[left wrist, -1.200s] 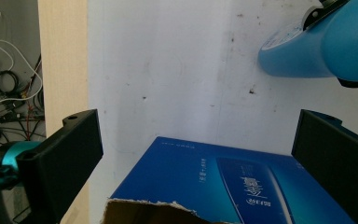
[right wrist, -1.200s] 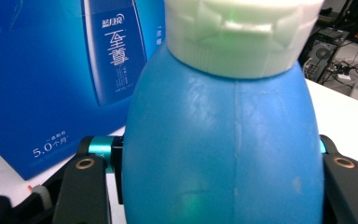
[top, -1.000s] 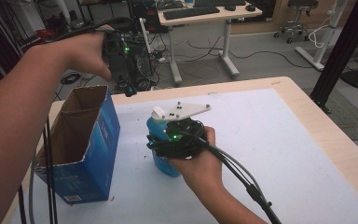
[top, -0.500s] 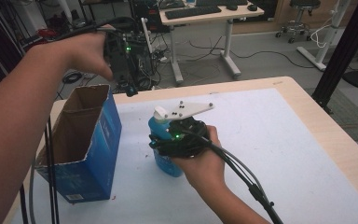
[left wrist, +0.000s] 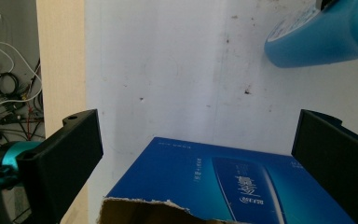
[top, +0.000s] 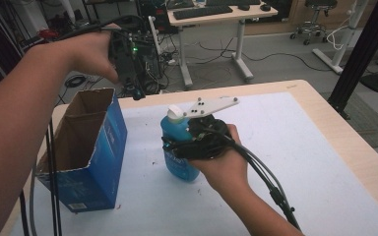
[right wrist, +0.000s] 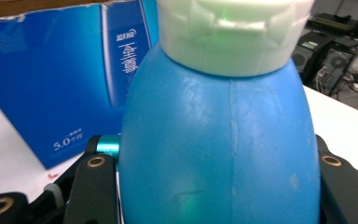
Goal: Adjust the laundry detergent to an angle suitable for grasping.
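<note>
At the left, an open-topped blue carton [top: 86, 152] stood upright on the white-covered table [top: 315, 162], its torn cardboard mouth facing up. Above and behind it the left hand-held gripper [top: 128, 61] hung in the air, jaws spread wide with nothing between them. Just right of the carton, the right hand-held gripper [top: 194, 145] was clamped on both sides of a blue plastic bottle [top: 177, 147]. The bottle stood near upright on the table, long axis vertical, its white flip cap [top: 175, 113] pointing up.
</note>
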